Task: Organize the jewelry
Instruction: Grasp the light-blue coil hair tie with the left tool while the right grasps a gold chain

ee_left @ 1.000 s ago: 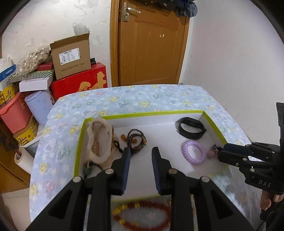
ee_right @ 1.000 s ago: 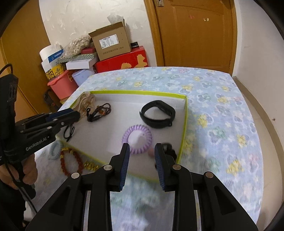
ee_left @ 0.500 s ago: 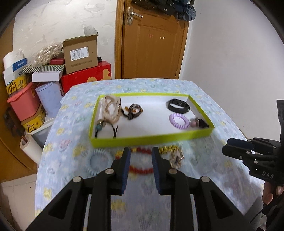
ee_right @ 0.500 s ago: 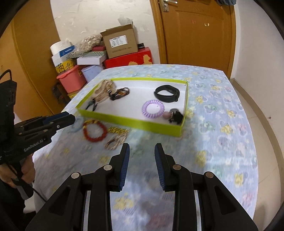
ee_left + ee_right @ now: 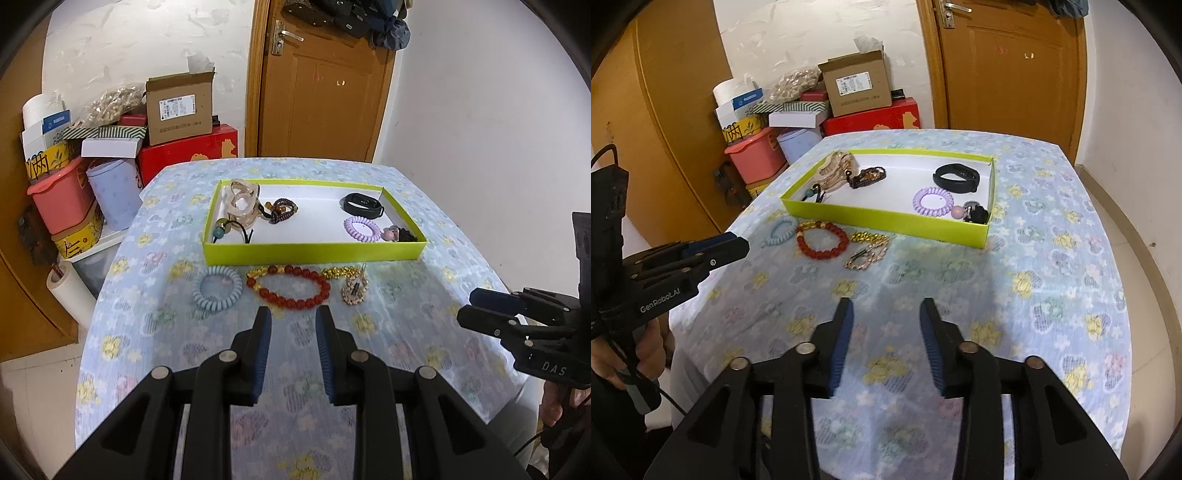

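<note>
A lime-green tray [image 5: 314, 253] [image 5: 886, 220] on the floral tablecloth holds a black band [image 5: 363, 204], a purple coil tie [image 5: 362, 229], dark beads [image 5: 282, 210] and a beige piece [image 5: 242, 201]. On the cloth in front of the tray lie a blue coil tie [image 5: 218, 288], a red bead bracelet [image 5: 290, 286] [image 5: 822, 240] and a gold chain piece [image 5: 351, 284] [image 5: 868, 251]. My left gripper [image 5: 293, 321] is open and empty, just short of the red bracelet. My right gripper [image 5: 885, 314] is open and empty, well back from the tray.
Boxes, a pink tub and paper rolls [image 5: 92, 166] are stacked left of the table by a wooden door [image 5: 325, 92]. The table's front edge is near both grippers. Each gripper shows in the other's view, the right one [image 5: 517, 317] and the left one [image 5: 683, 258].
Both grippers have pulled back and up from the tray. The right jaws have opened wider. A small pink and black piece now lies in the tray's near right corner.
</note>
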`<state>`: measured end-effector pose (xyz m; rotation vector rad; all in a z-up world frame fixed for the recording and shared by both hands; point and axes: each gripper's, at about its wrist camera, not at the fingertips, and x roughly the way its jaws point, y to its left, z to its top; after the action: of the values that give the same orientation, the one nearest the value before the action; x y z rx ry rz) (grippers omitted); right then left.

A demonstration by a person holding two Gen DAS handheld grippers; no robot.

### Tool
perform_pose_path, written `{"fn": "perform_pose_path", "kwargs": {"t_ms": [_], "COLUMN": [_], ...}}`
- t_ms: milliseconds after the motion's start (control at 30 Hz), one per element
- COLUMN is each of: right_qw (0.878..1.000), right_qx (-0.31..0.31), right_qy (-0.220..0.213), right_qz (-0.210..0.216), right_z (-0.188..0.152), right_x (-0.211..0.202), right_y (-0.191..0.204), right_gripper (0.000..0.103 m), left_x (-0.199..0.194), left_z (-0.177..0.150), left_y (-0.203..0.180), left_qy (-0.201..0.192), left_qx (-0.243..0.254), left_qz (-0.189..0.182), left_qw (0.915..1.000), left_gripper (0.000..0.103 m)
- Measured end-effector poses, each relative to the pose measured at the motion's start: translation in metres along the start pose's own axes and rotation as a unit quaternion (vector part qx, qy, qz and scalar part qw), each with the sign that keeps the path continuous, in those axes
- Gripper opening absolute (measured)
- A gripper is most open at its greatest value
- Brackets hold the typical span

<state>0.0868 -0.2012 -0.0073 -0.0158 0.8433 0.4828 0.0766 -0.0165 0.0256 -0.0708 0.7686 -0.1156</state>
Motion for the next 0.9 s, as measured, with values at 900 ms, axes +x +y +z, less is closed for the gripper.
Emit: {"fn": "perform_pose_path", "kwargs": {"t_ms": [900], "right_qw": [1.0], "right_qx": [-0.011], "right_qy": [0.004], "right_qz": [0.024], "right_z": [-0.002], "right_x": [0.007], "right_y": [0.012], "right_gripper": [0.041], "left_x": [0.003], "left_z": [-0.006], "left_y": [0.033], "left_qy": [0.002], "left_qx": [-0.037], "left_qz": [0.018], "left_qw": [0.9992], "left_gripper": [0.027]}}
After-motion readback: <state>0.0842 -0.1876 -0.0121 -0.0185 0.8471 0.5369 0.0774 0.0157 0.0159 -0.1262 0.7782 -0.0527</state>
